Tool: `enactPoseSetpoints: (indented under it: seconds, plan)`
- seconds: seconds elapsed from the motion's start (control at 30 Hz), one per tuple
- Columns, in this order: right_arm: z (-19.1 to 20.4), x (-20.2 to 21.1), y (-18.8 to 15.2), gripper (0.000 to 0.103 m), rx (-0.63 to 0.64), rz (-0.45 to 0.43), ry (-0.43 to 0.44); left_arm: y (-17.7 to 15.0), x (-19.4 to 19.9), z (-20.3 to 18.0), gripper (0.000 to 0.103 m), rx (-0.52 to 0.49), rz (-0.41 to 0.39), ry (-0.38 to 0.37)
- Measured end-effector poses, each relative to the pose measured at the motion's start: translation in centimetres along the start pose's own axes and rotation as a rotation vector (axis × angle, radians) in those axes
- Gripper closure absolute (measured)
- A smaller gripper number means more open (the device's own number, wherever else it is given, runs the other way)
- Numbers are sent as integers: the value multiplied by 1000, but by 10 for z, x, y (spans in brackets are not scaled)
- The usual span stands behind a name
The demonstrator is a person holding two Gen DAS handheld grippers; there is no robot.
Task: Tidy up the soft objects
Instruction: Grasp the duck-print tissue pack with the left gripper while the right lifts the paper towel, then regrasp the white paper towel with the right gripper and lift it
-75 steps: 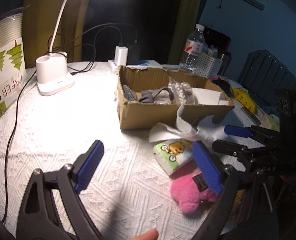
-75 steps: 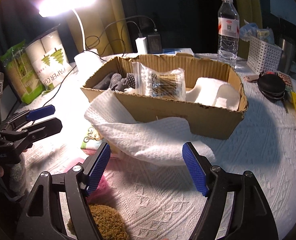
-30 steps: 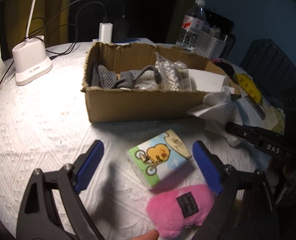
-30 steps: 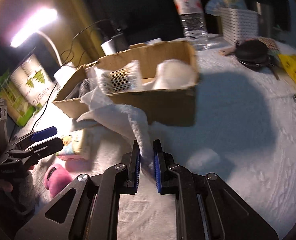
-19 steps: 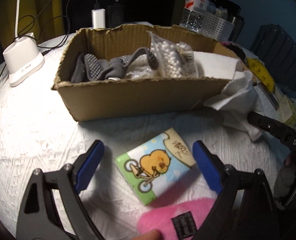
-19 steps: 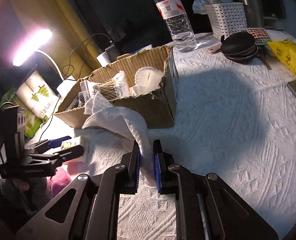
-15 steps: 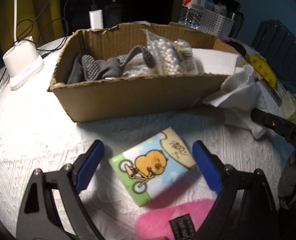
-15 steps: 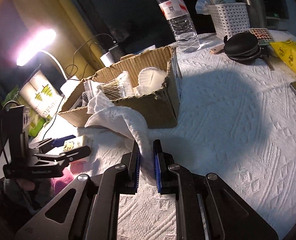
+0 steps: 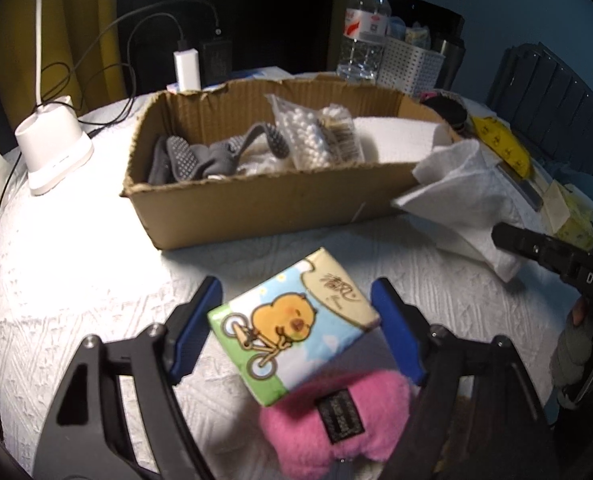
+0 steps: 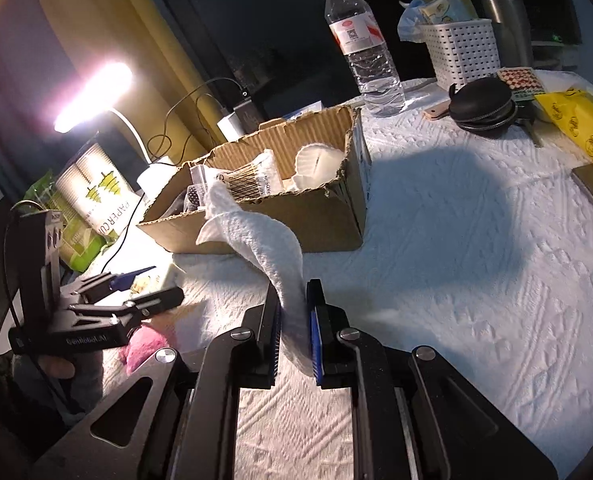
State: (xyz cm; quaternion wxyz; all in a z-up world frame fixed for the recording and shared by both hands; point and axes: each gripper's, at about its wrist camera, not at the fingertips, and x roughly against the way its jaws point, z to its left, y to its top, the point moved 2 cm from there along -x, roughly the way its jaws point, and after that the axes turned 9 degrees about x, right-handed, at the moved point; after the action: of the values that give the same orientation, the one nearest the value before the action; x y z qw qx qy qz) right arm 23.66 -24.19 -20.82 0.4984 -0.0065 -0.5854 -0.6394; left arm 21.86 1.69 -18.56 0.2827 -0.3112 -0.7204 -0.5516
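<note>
- While the left tongs [image 9: 294, 322] stand apart, the tissue pack [image 9: 292, 326] sits right between the blue pads [image 9: 194, 326], turned diagonally so its corners, not its flat sides, face them; contact on either side I cannot confirm.
- The pack's near corner overlaps the pink plush [image 9: 336, 412], which lies closest to the camera, low between the tong arms.
- Straight ahead of the left tongs sits the box [image 9: 264, 204], its long side running across the view, already holding grey gloves [image 9: 200, 158], a bag of cotton balls [image 9: 308, 136] and a white pad [image 9: 396, 138].
- So the left hand is clearly the nearer one for the pack and the plush; the likely move is squeeze, lift, carry forward over the near wall.
- Over on the right, the right tongs [image 10: 294, 326] are clamped on a paper towel [image 10: 256, 236], which trails up and left from the pads toward the box's near wall.
- From that side the box [image 10: 320, 216] lies ahead and slightly left, so the towel has only that wall to clear.
- The surface [image 10: 476, 260] is a round top under a white embossed cloth, open to the right of the box.
- Around the edge: a lamp [image 9: 52, 156] at left, a water bottle [image 10: 362, 48], a white basket [image 10: 460, 50] and a black pouch [image 10: 482, 106] behind; the room beyond is dark, with yellow curtains.
</note>
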Motion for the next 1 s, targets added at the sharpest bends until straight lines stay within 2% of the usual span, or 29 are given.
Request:
enactPoseSetpoints:
  seconds: [0.13, 0.7, 0.83, 1.0]
  plan:
    - [2, 12, 2, 89, 0, -21, -7, 1, 14, 0, 25, 13, -25, -33]
    - [35, 47, 45, 89, 101, -119, -40, 27, 63, 7, 25, 3, -150, -58]
    - [37, 42, 50, 89, 113, -111, -50, 28, 65, 8, 25, 1, -157, -64]
    - [30, 27, 39, 89, 95, -62, -77, 21, 59, 10, 25, 5, -134, -63]
